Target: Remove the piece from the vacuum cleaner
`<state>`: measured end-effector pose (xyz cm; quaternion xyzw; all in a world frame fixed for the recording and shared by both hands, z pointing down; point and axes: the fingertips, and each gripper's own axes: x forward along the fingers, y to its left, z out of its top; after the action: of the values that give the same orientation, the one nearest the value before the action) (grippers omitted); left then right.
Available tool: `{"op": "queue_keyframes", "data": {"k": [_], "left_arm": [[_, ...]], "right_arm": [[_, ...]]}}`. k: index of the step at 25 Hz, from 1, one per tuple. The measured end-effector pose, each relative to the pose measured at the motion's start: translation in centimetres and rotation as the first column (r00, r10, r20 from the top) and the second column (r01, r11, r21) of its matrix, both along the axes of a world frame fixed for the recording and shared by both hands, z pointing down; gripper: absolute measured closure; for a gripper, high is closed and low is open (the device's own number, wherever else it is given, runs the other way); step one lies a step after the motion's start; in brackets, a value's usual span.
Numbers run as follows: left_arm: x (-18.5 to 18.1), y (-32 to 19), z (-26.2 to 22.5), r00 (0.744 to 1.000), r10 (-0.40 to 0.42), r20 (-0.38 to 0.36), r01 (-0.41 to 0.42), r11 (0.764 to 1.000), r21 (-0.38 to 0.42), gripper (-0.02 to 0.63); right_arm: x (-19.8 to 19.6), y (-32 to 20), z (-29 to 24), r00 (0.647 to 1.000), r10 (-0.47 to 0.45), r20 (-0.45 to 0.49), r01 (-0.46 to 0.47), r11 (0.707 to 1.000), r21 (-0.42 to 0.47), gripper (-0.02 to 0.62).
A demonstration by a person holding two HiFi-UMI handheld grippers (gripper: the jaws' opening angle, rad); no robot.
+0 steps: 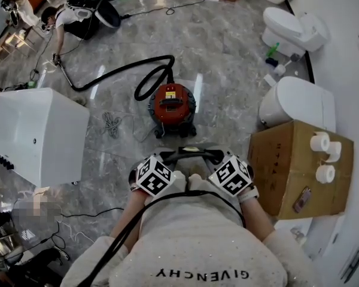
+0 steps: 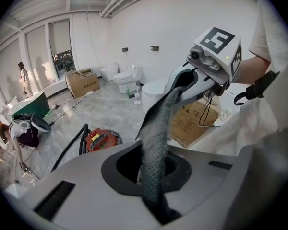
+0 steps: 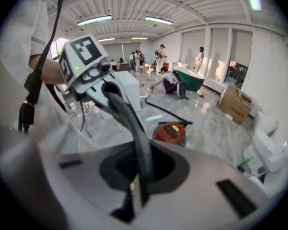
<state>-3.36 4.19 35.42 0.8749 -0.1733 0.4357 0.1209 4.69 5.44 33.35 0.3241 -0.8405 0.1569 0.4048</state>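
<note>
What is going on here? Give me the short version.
A person holds a gripper in each hand, close to the chest. The left gripper and the right gripper are both shut on one dark grey strip stretched between them. The red vacuum cleaner stands on the floor ahead, its black hose curling away; neither gripper touches it.

Red vacuum cleaner (image 1: 172, 103); black hose (image 1: 113, 72) attached

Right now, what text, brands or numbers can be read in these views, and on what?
"GIVENCHY": on the shirt, upside down in the head view.
Box print: too small to read.
Vacuum cleaner label: too small to read.
</note>
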Motion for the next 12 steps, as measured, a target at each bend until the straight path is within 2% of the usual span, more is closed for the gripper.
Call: {"op": "queue_keyframes", "data": {"k": [12], "left_arm": [[-0.7, 0.8, -3.2, 0.999, 0.021, -0.034, -0.023, 0.999, -0.043, 0.572]], "right_arm": [[-0.7, 0.0, -3.3, 0.998, -0.059, 0.011, 0.059, 0.998, -0.002, 0.566]]}}
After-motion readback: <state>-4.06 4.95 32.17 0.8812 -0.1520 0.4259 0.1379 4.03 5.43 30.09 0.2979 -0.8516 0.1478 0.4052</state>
